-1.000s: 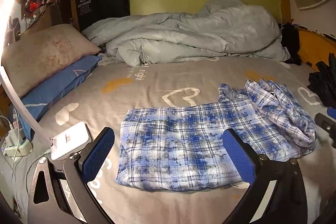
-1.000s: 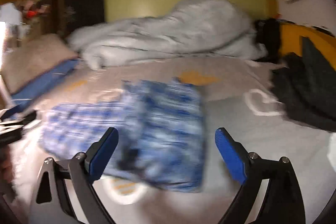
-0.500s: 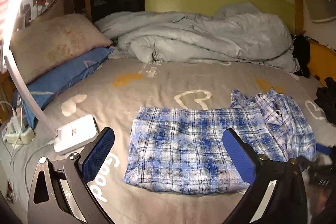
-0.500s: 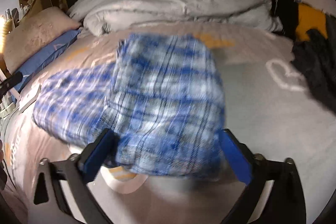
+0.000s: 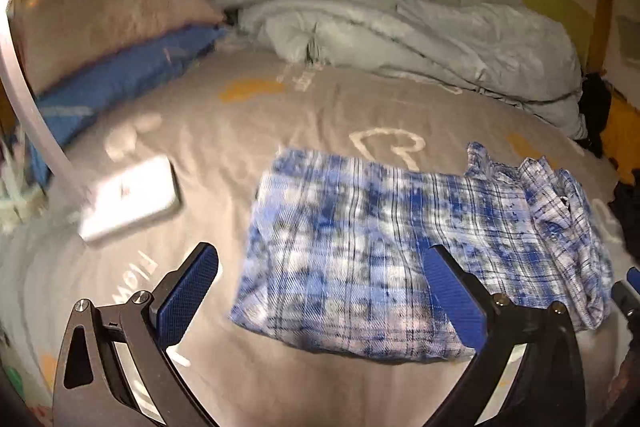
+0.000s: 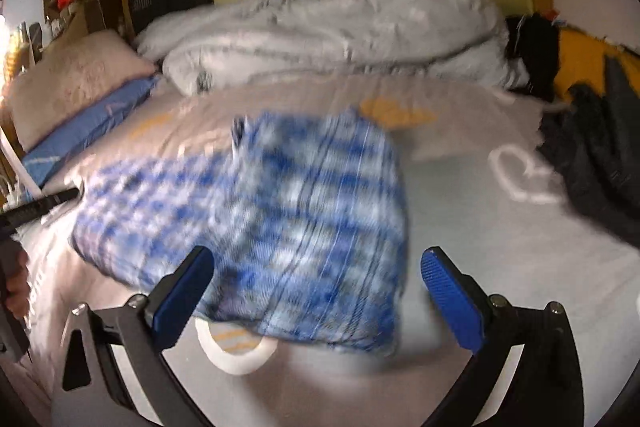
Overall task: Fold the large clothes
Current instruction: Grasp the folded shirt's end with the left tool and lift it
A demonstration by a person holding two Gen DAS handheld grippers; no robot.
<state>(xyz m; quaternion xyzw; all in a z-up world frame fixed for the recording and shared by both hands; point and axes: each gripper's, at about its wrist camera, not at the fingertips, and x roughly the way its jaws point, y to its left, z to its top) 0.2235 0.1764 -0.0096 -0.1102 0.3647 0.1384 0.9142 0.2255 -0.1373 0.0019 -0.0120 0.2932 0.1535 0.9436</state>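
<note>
Right gripper [image 6: 318, 291] withdrew from shirt [image 6: 280, 219].

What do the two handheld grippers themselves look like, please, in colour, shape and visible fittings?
The left gripper and the right gripper look alike: two curved black arms with triangular cut-outs, each ending in a flat rectangular blue finger pad with a fine cross-hatched texture. Small round silver screws sit on the black arms behind the pads. No cables, sleeves or markings are visible on either.
</note>
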